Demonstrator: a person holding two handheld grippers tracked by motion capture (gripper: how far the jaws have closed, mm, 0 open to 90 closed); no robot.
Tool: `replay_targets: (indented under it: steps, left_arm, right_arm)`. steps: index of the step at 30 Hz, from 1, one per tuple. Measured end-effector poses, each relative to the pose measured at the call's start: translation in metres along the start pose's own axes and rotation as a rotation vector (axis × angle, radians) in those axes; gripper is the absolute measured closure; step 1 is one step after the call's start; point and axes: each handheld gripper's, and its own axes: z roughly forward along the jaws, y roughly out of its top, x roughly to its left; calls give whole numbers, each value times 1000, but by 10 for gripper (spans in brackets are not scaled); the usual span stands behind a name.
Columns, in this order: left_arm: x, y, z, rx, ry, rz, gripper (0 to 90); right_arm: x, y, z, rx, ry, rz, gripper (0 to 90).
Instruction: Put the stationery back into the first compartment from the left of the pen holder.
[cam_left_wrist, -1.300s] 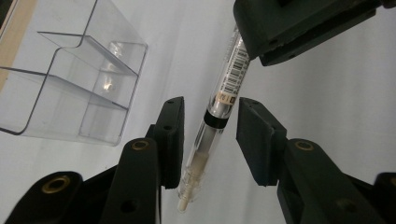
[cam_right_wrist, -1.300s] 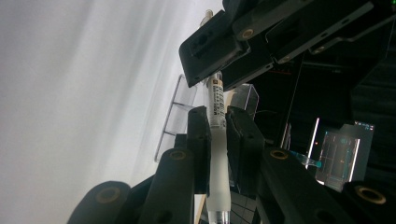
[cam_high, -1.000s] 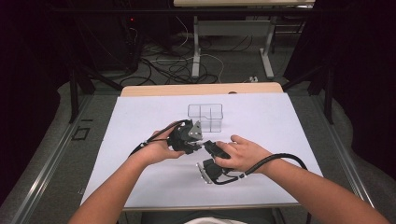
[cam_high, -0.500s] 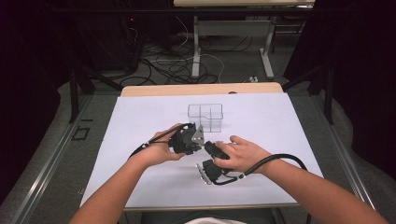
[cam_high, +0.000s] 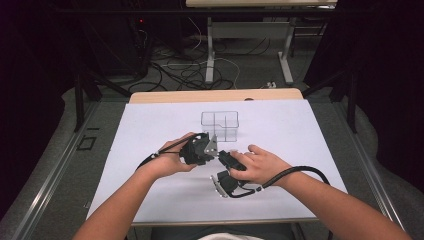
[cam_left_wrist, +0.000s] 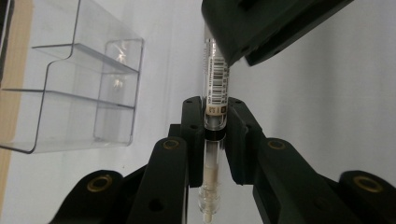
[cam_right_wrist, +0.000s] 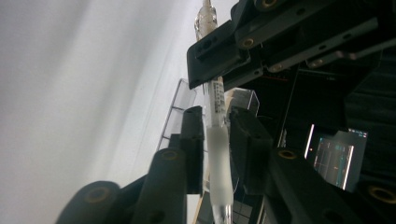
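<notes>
A clear plastic organizer (cam_high: 220, 123) with several compartments stands on the white sheet (cam_high: 150, 130) covering the table, just beyond the two hands. Its compartments look empty in the left gripper view (cam_left_wrist: 84, 93), though glare on the walls makes this hard to confirm.

Both grippers meet at the middle of the sheet, near the person. The left gripper (cam_high: 206, 148) and the right gripper (cam_high: 223, 156) each clamp the same clear pen (cam_left_wrist: 214, 93), one at each end. In the left gripper view the jaws are closed tight on the barrel just below its barcode label, and the pen's long axis runs straight away from the camera into the right gripper's dark body, which hides the far end. In the right gripper view (cam_right_wrist: 215, 140) the jaws are closed on the frosted grip section, and the pen (cam_right_wrist: 215, 107) runs up and away into the left gripper.

From the high view the pen itself is too small and too covered by the hands to make out. Its near tip is cut off at the bottom of the right gripper view.
</notes>
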Motion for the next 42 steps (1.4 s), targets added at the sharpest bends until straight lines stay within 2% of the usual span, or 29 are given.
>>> replay_targets:
  steps: [8,12,13,14,15,16,17,20,21,22,23,24,25,26,27,29,31,32,33,34,35,36,37,39,40,41,42]
  left_arm:
    - [10,-3,-3,-15,24,-59,796]
    - [14,-4,-4,-39,33,-116,795]
    - [16,-4,-4,-47,35,-124,795]
    - [17,-5,-5,-56,38,-137,795]
    - [19,-5,-5,-59,38,-146,796]
    - [20,-5,-6,-69,40,-160,796]
    - [22,-6,-6,-75,44,-172,796]
    - [26,-7,-9,-103,54,-211,796]
    - [28,-7,-10,-117,53,-228,796]
    - [30,-8,-10,-136,58,-243,796]
    - [31,-8,-11,-145,63,-253,795]
    - [33,-8,-12,-157,63,-263,795]
    - [35,-8,-13,-174,64,-279,795]
    - [36,-8,-14,-183,68,-288,796]
    - [37,-8,-15,-198,68,-299,795]
    - [40,-9,-17,-235,59,-336,796]
    - [43,-10,-19,-260,58,-360,795]
    - [45,-11,-20,-277,61,-376,796]
    - [46,-11,-20,-289,62,-385,796]
    - [47,-11,-22,-305,66,-404,795]
    - [49,-12,-23,-323,68,-420,795]
    - [51,-13,-25,-344,77,-433,795]
    - [53,-14,-27,-363,79,-444,796]
    - [57,-15,-30,-414,89,-492,795]
    - [58,-15,-31,-452,97,-533,796]
    - [59,-15,-33,-462,98,-547,796]
    - [61,-15,-34,-492,124,-563,795]
  right_arm:
    - [4,-13,-4,-42,-38,26,546]
    - [7,-21,-5,-51,-86,84,449]
    - [7,-23,-6,-64,-113,75,408]
    - [7,-25,-6,-80,-137,87,373]
    - [7,-28,-7,-85,-134,105,383]
    - [7,-30,-7,-76,-107,151,387]
    - [8,-32,-6,-84,-118,185,385]
    - [10,-40,-7,-83,-113,261,390]
    - [12,-41,-8,-87,-113,312,379]
    - [11,-43,-9,-98,-107,341,359]
    - [13,-45,-8,-140,-98,429,328]
    - [11,-46,-13,-101,-46,474,296]
    - [13,-48,-9,-157,-86,535,263]
    - [12,-50,-12,-108,-67,549,221]
    - [12,-51,-11,-94,-77,576,183]
    - [13,-56,-9,-68,-75,641,150]
    - [14,-61,-7,-52,-67,687,133]
    - [14,-64,-6,-49,-60,711,107]
    - [14,-67,-5,-39,-52,751,58]
    - [14,-69,-4,-34,-51,771,1]
    - [12,-72,-3,-28,-52,785,0]
    - [14,-73,-2,-41,-29,859,0]
    - [14,-75,-3,-52,-18,908,0]
    - [15,-80,-4,-76,-26,961,0]
    - [16,-82,-4,-80,-18,991,0]
    - [16,-83,-5,-80,-15,1015,0]
    - [16,-84,-5,-85,-17,1022,0]
